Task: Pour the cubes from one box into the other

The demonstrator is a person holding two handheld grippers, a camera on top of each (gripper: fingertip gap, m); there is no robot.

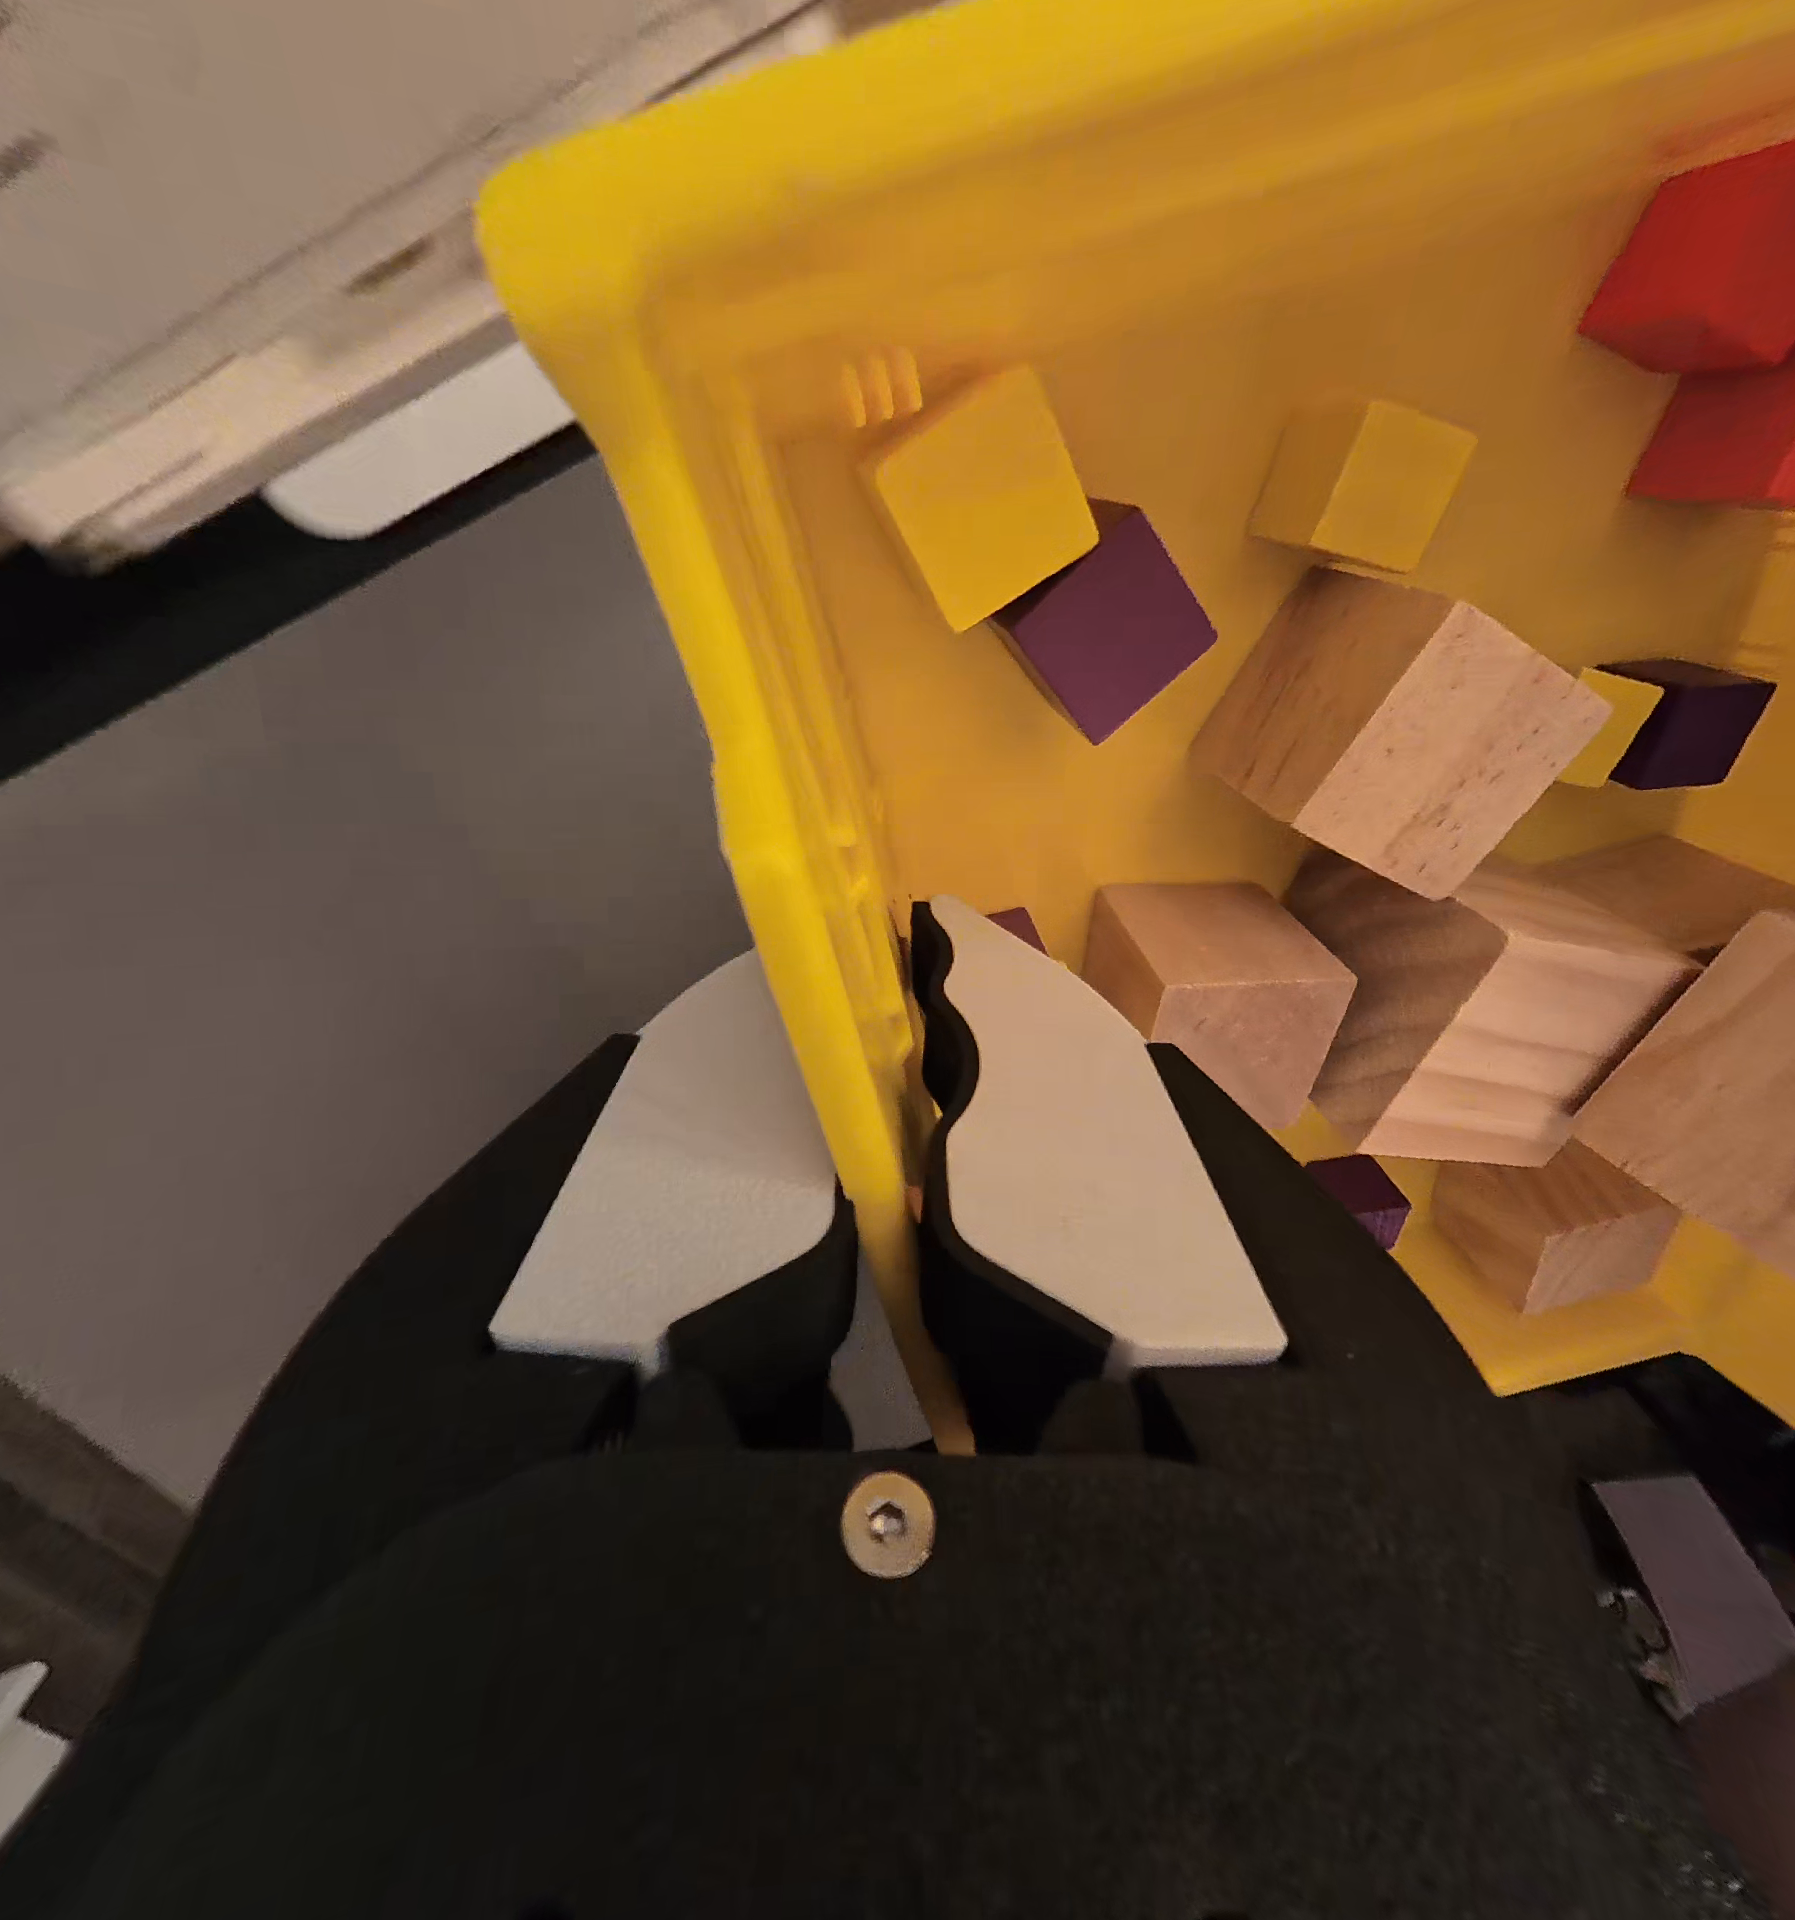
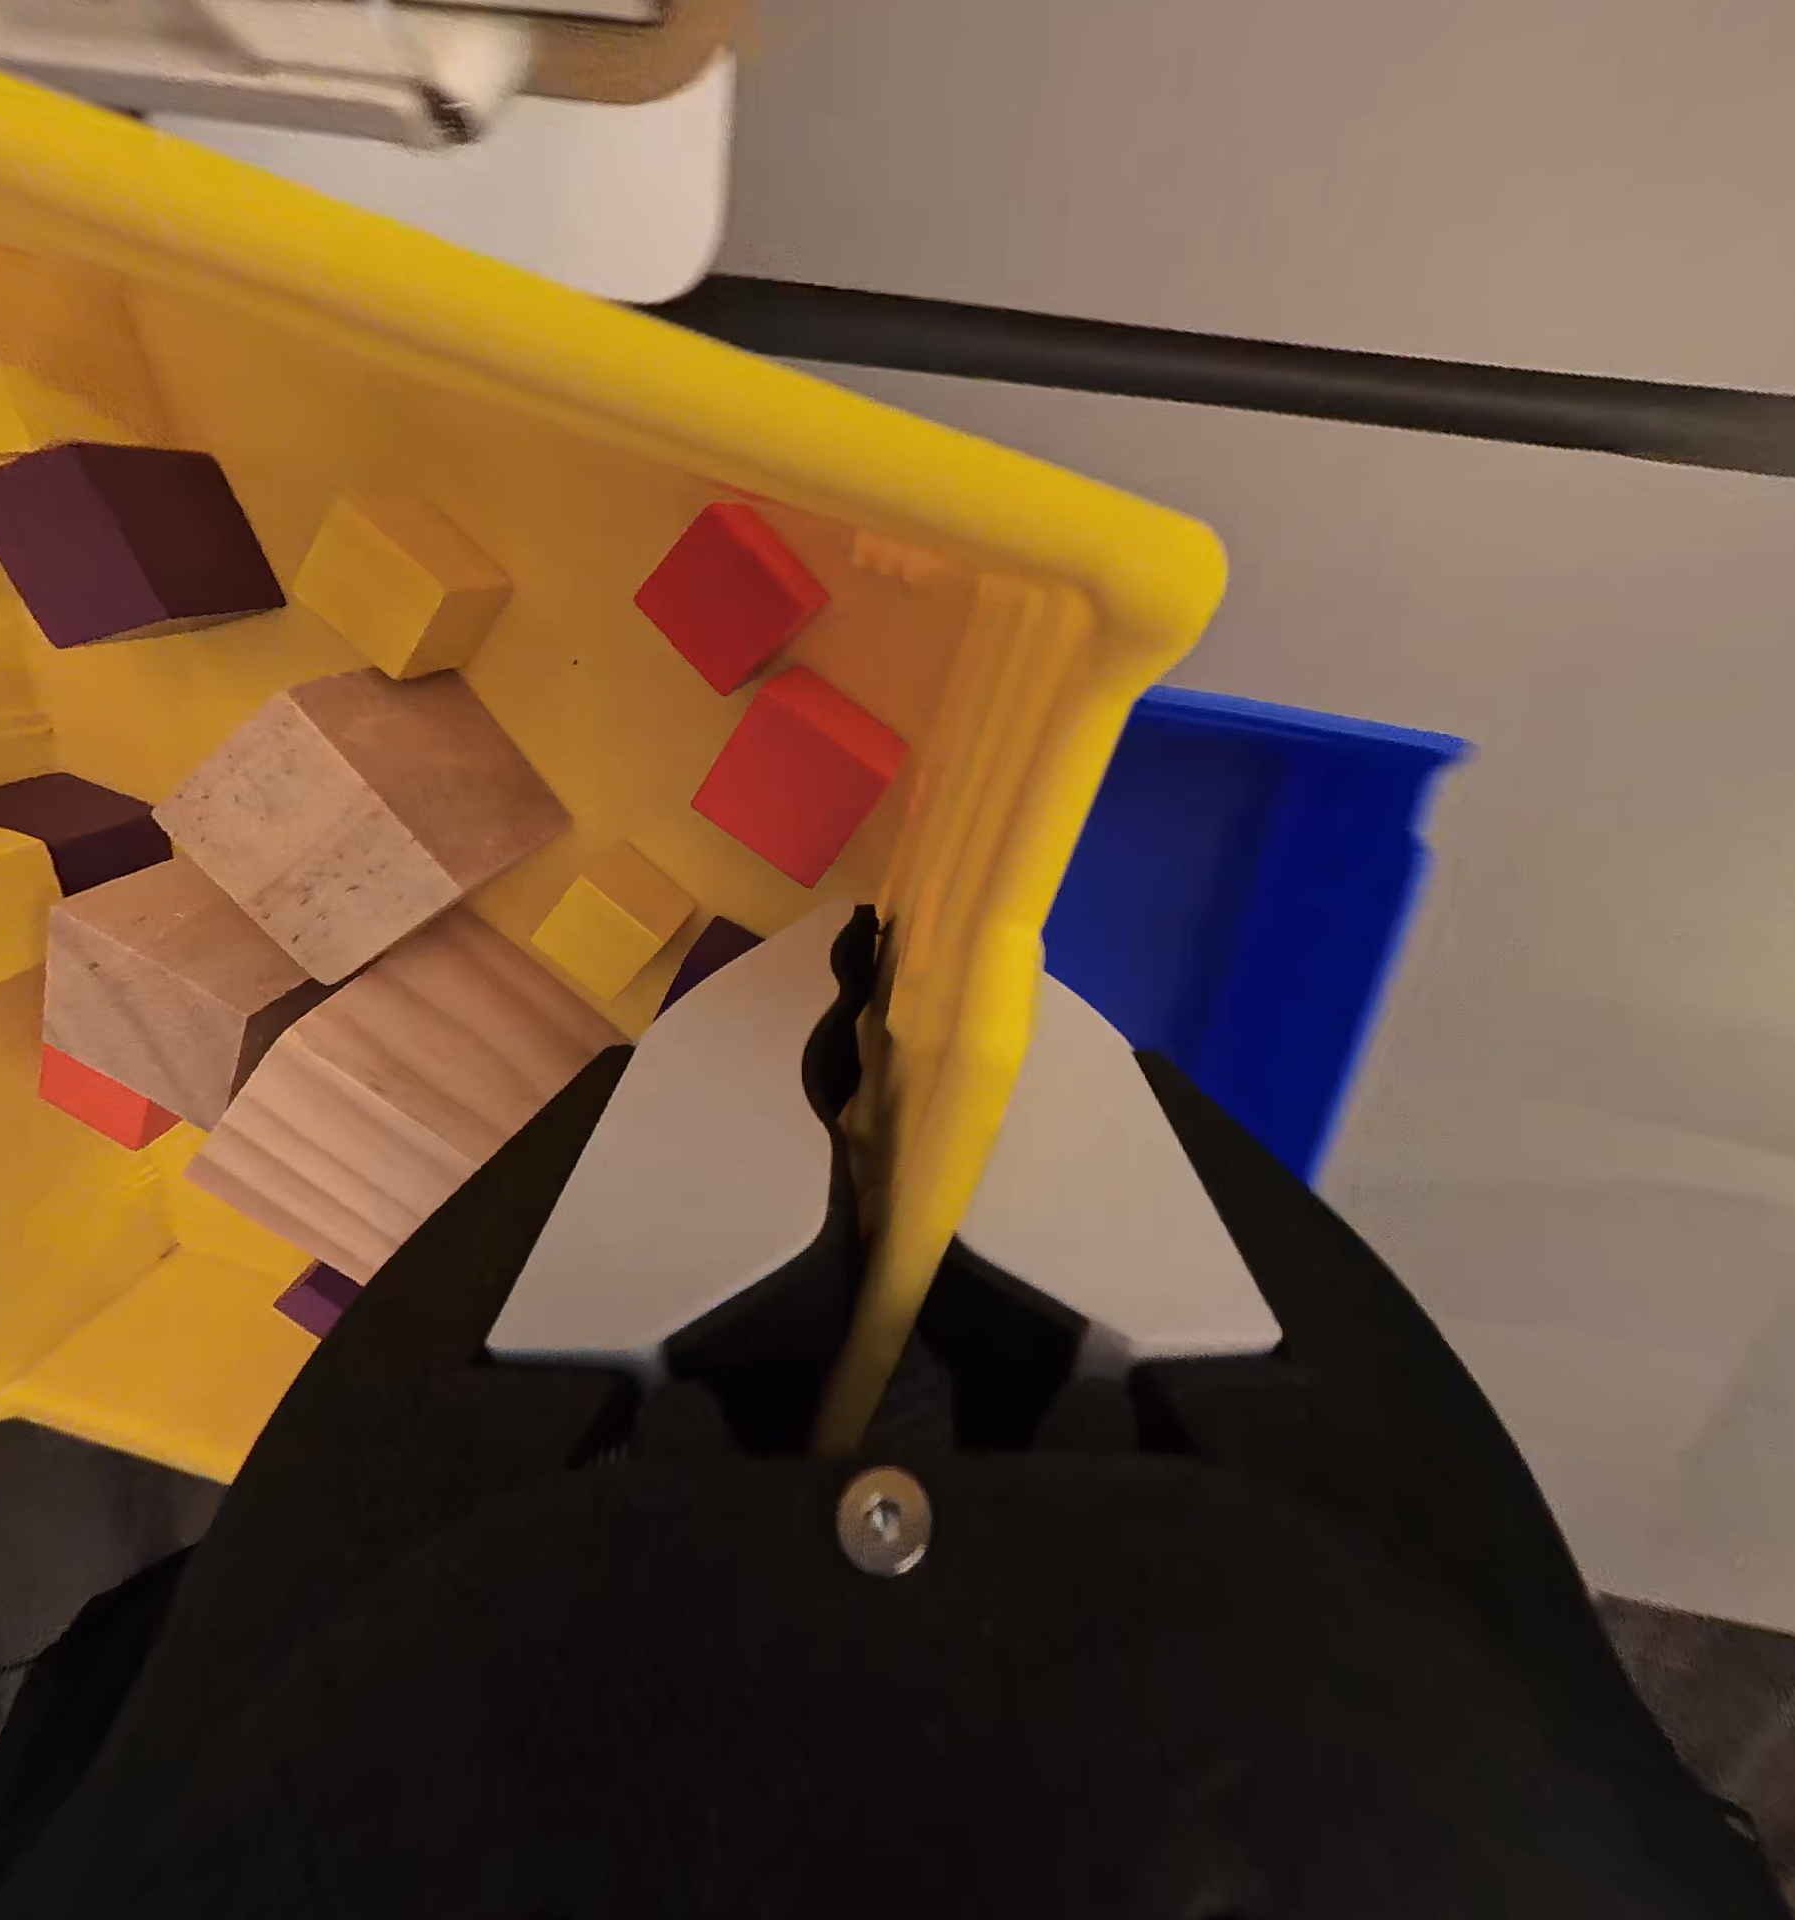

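A yellow box is held up and tilted between both grippers. My left gripper is shut on its left wall, one finger inside and one outside. My right gripper is shut on its right wall the same way. Inside lie several cubes: plain wooden ones, yellow, purple and red. They are sliding about in the box. A blue box stands on the table beyond the yellow box's right wall, apparently empty in the part that shows.
The grey table top has a black edge strip at the back. A white rounded object sits behind the yellow box, and blurred white things are at the far left.
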